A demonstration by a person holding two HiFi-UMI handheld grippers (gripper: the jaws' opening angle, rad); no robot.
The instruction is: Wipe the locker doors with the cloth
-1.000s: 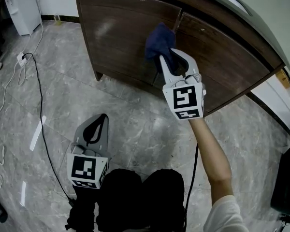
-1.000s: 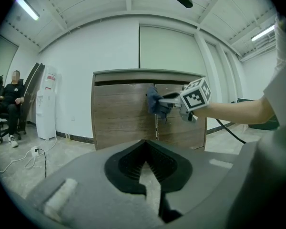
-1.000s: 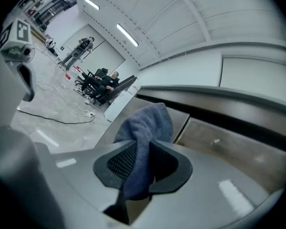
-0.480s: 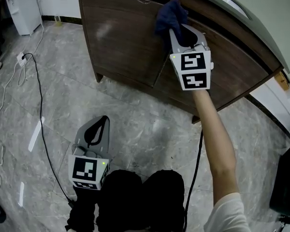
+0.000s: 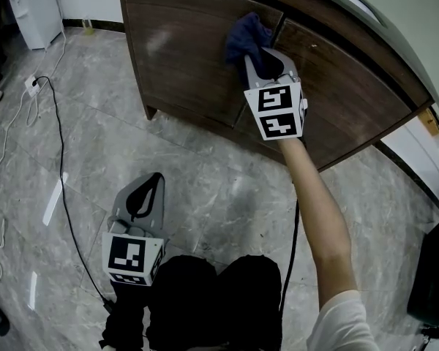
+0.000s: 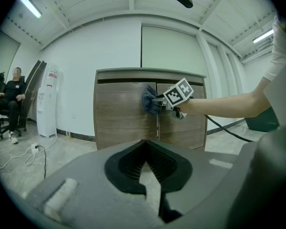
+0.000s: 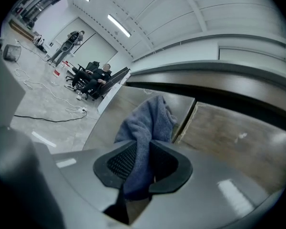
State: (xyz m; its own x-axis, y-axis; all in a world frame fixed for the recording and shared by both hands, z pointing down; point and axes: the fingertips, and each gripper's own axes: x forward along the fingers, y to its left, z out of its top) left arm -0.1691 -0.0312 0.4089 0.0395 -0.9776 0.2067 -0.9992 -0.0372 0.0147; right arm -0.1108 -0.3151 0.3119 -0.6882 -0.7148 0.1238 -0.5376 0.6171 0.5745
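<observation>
Cloth (image 5: pixel 247 36), dark blue. Head view: top centre, pressed on the locker doors (image 5: pixel 183 64) where the two meet, pinched in the right gripper (image 5: pixel 257 57), whose marker cube (image 5: pixel 278 112) carries black-and-white squares. Left gripper (image 5: pixel 155 183) is at lower left over the floor (image 5: pixel 95 137).

Left gripper view: jaws together, nothing between them.

Right gripper view: jaws clamped on the cloth (image 7: pixel 148 128).

Against half a second before: cloth and right gripper are slightly lower and further left, and the left gripper is unmoved.
</observation>
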